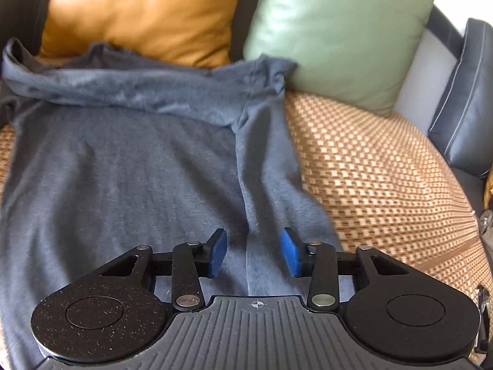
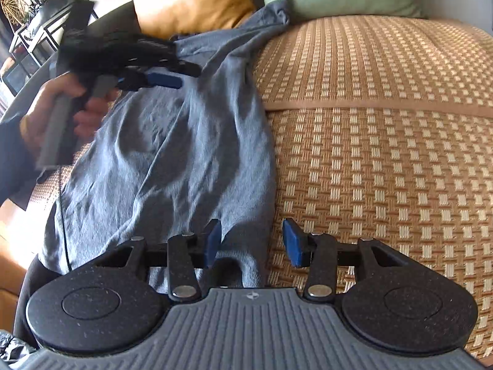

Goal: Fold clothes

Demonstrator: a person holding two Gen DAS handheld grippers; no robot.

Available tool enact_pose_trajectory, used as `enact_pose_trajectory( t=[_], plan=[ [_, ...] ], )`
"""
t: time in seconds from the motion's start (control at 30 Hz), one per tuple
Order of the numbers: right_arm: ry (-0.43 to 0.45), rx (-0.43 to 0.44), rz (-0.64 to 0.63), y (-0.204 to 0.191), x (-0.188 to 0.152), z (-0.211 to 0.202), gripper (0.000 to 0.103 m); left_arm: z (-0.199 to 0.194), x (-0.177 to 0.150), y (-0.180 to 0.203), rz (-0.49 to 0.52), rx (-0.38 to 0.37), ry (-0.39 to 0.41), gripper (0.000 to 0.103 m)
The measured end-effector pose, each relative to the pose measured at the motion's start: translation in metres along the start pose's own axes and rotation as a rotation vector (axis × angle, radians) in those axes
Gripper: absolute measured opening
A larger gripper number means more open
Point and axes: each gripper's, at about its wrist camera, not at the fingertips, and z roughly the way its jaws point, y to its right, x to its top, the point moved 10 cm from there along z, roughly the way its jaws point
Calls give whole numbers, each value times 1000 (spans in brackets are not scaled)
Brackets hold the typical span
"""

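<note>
A blue-grey shirt (image 1: 123,166) lies spread on the woven mat, its top edge bunched against the cushions. It also shows in the right wrist view (image 2: 185,141), with its right edge folded inward. My left gripper (image 1: 254,252) is open, hovering over the shirt's folded right strip with nothing between the pads. It also shows in the right wrist view (image 2: 160,75), held by a hand above the shirt's upper part. My right gripper (image 2: 252,243) is open at the shirt's lower right corner, straddling the cloth edge and the mat.
A woven tan mat (image 2: 385,154) covers the sofa seat. An orange cushion (image 1: 138,12) and a green cushion (image 1: 339,30) lean at the back. A dark leather armrest (image 1: 462,98) stands at the right. Shelving (image 2: 37,21) stands far left.
</note>
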Motion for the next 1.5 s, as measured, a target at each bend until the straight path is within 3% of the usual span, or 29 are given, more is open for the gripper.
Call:
enact_pose_trajectory(
  t=[0.03,0.1,0.23,0.27,0.3,0.37,0.4,0.43,0.5,0.63,0.77,0.97,1.1,1.13,1.2,1.33,1.4,1.5],
  plan=[
    [-11,37,17,-3,-1,-3,3,1,0,0,-2,-5,1,0],
    [-13,105,57,-8,-1,-15,3,-4,3,1,-12,-19,28,0],
    [-10,52,21,-6,-9,-34,3,-5,11,-9,-26,40,47,0],
    [-27,25,17,-2,-14,-30,3,-4,10,-12,-23,58,38,5],
    [-47,-1,11,1,-19,-25,4,-5,9,-14,-16,63,22,23],
    [-58,-23,7,3,-23,-19,7,-25,6,-19,2,43,26,24],
    [-49,-31,4,2,-23,-21,11,-40,4,-22,16,34,44,30],
    [-30,-39,-3,0,-22,-27,22,-60,1,-28,37,32,72,43],
    [9,-57,-19,-4,-20,-38,36,-94,-13,-46,66,61,106,56],
    [59,-64,-39,-15,-22,-57,38,-154,-51,-90,101,162,139,56],
    [78,-33,-57,-35,-21,-61,38,-176,-100,-136,37,248,82,57],
    [43,58,-120,-87,-27,-46,39,-181,-149,-161,-74,210,22,58],
    [14,94,-143,-111,-37,-33,41,-175,-160,-152,-34,207,18,59],
    [7,100,-150,-115,-39,-31,41,-173,-159,-151,-17,207,21,46],
    [-3,107,-146,-121,-41,-28,41,-176,-157,-150,-16,206,39,0],
    [1,105,-126,-121,-40,-29,42,-194,-153,-155,-57,208,101,0],
    [4,99,-124,-118,-39,-30,48,-208,-152,-162,-85,221,140,0],
    [5,90,-123,-115,-37,-31,51,-208,-156,-178,-118,262,125,0]
  ],
)
